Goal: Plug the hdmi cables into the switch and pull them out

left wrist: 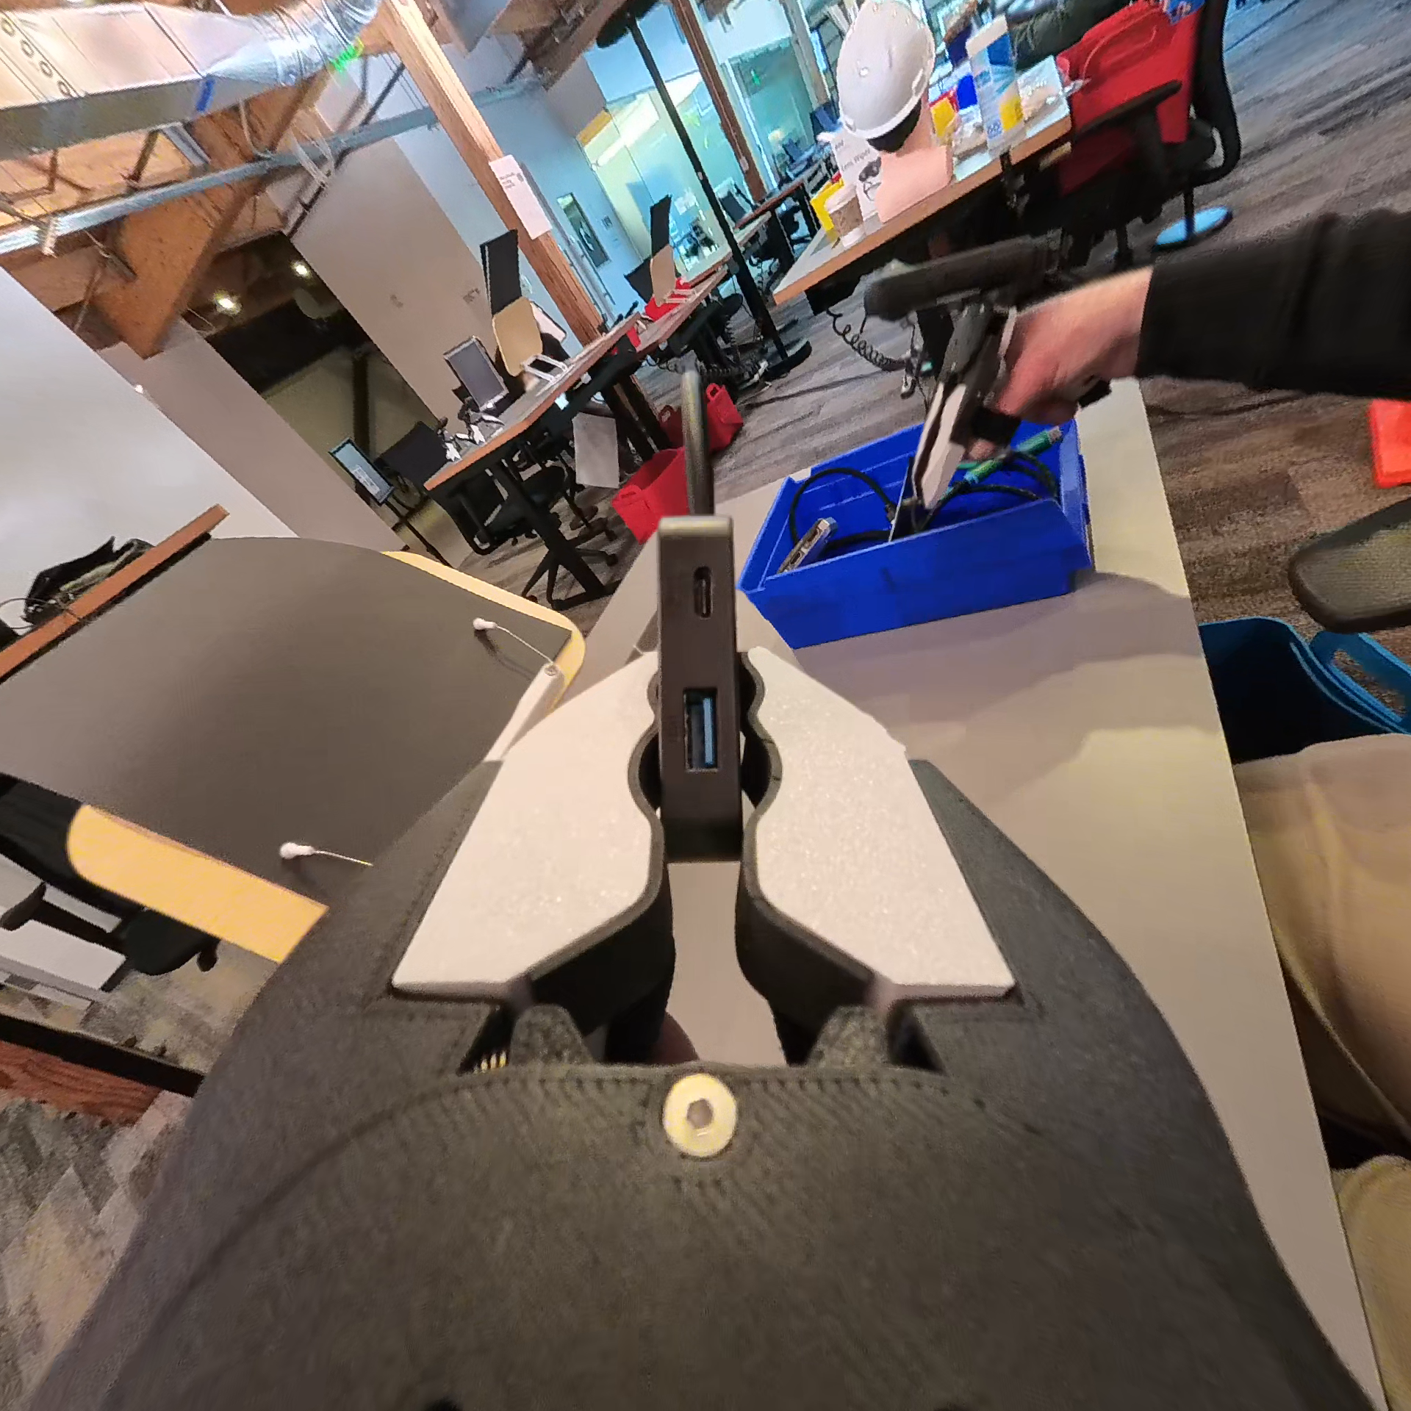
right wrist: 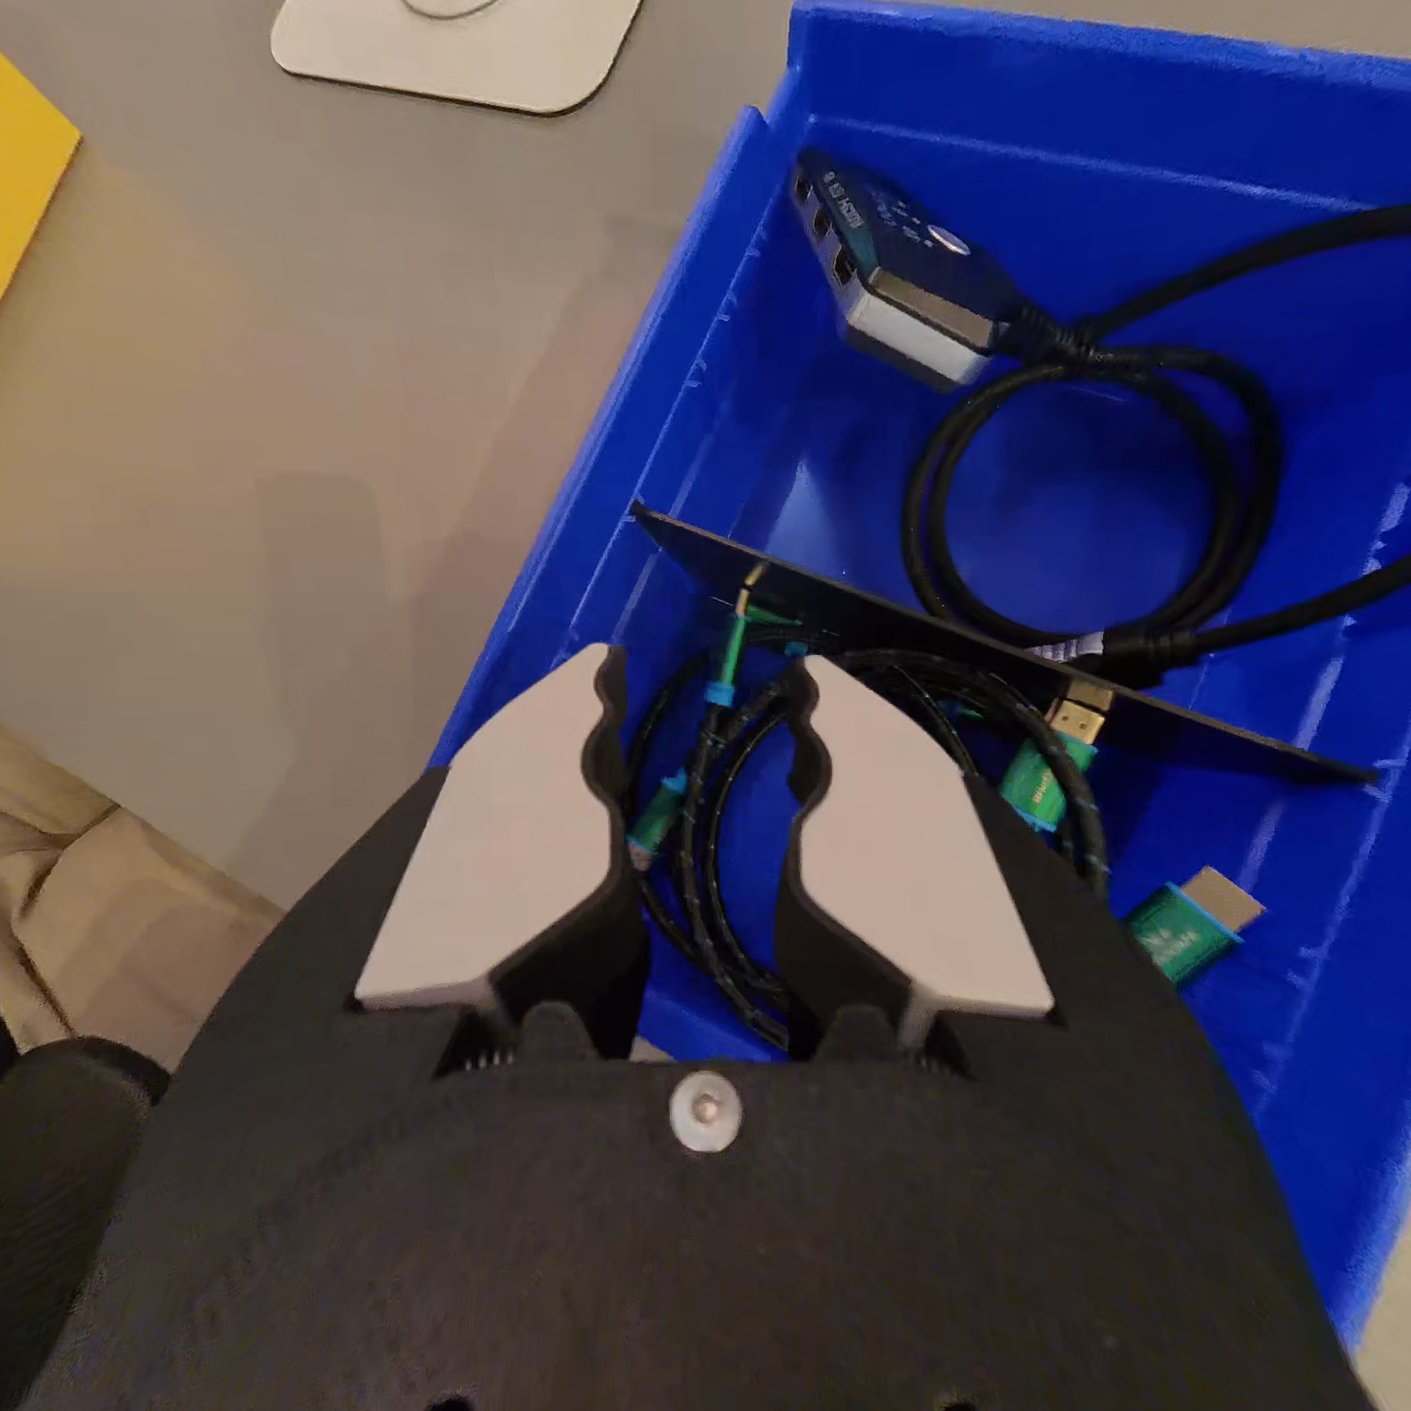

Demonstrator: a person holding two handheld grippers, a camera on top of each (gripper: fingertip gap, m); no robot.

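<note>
HDMI cables (right wrist: 733, 824) coiled in bin's (right wrist: 687, 427) near compartment, my right gripper (right wrist: 710, 664) gaping over them to grab | left gripper (left wrist: 701, 733) clamps gray hub (left wrist: 699, 687) upright, ports exposed for plugging

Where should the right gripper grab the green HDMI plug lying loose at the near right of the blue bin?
Probably on the green plug housing, not its bare metal tip. It lies flat and apart from the coiled cables, so the open right gripper could come from above, fingers across the housing's narrow sides, tip left free for the switch.

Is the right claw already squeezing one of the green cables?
No, the right gripper hangs open above the green-plugged cables in the blue bin.
</note>
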